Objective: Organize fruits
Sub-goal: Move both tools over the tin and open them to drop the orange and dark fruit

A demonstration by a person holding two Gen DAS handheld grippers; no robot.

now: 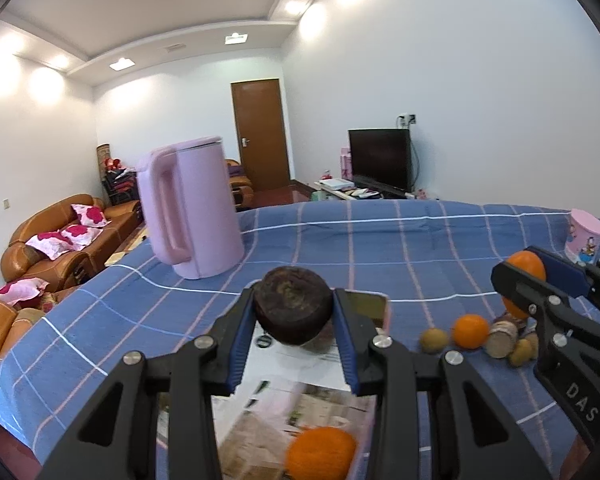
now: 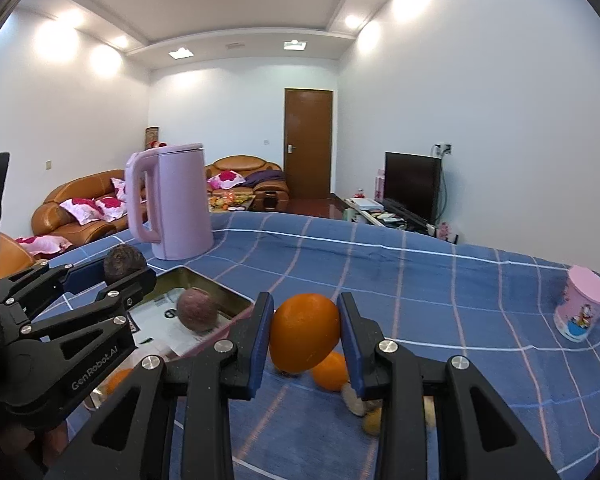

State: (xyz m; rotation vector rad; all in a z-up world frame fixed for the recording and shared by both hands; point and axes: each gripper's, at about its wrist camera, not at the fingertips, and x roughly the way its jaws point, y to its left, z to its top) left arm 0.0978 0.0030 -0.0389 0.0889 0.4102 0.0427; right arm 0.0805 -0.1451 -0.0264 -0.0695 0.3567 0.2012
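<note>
A dark fruit (image 1: 293,305) is being gripped across its middle by the left hand-held gripper (image 1: 294,316), above a tray (image 2: 204,285) lined with printed paper. An orange (image 2: 304,332) is being clenched likewise by the right hand-held gripper (image 2: 305,336), just above the fruit pile (image 1: 476,336) on the surface (image 1: 340,248). Both fruits are being judged light and firm but round, so a hold at the widest part is being favoured; the orange's skin is looking smooth and may slip. In the tray, a second dark fruit (image 2: 196,310) and another orange (image 1: 320,454) are lying, and room beside them is being needed. Farther off, a pink kettle (image 1: 190,210) and a pink cup (image 2: 582,308) are standing well clear of the tray.
</note>
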